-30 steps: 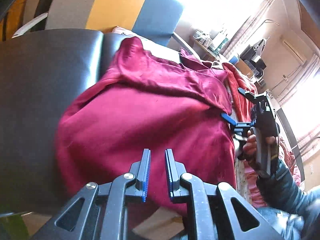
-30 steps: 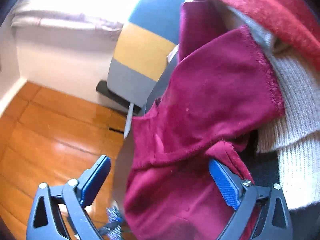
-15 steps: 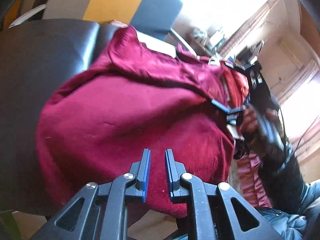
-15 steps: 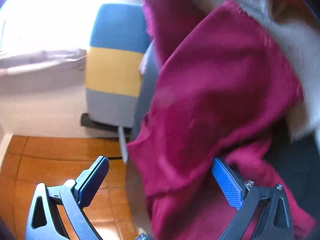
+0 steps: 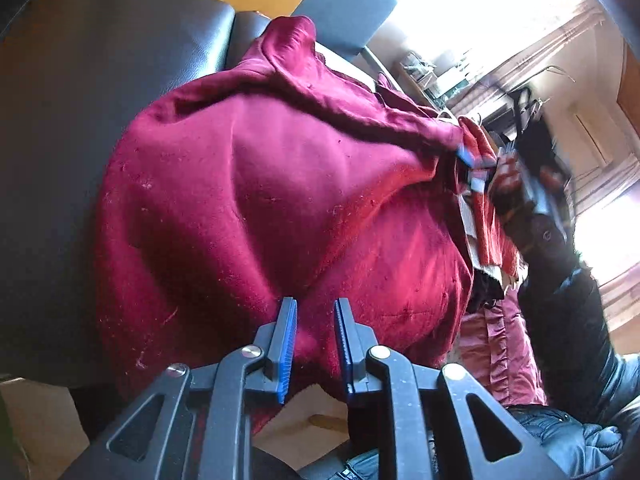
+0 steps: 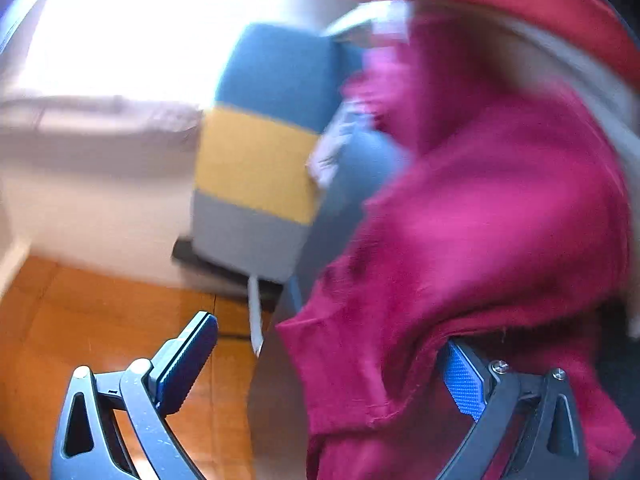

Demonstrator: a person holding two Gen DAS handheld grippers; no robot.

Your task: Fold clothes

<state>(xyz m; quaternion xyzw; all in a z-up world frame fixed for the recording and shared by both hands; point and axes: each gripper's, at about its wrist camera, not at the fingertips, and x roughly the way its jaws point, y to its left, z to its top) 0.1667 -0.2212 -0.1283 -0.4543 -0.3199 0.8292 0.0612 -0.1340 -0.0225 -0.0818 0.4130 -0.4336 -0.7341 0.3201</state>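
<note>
With the maroon garment [image 5: 280,200] draped over the black seat [image 5: 80,120], the left gripper [image 5: 314,344] is opening on its hem while the right gripper [image 6: 320,364] gapes wide and unclamped, so the spreading step likely calls for a fresh pinch next.

A dark red garment [image 5: 280,200] lies draped over a black padded seat [image 5: 80,140]. Near, the left gripper [image 5: 314,344] has its jaws opening, cloth between the pads. Far right, the right gripper [image 5: 476,164] — held in a dark-sleeved hand [image 5: 516,192] — meets the garment's upper edge.
</note>
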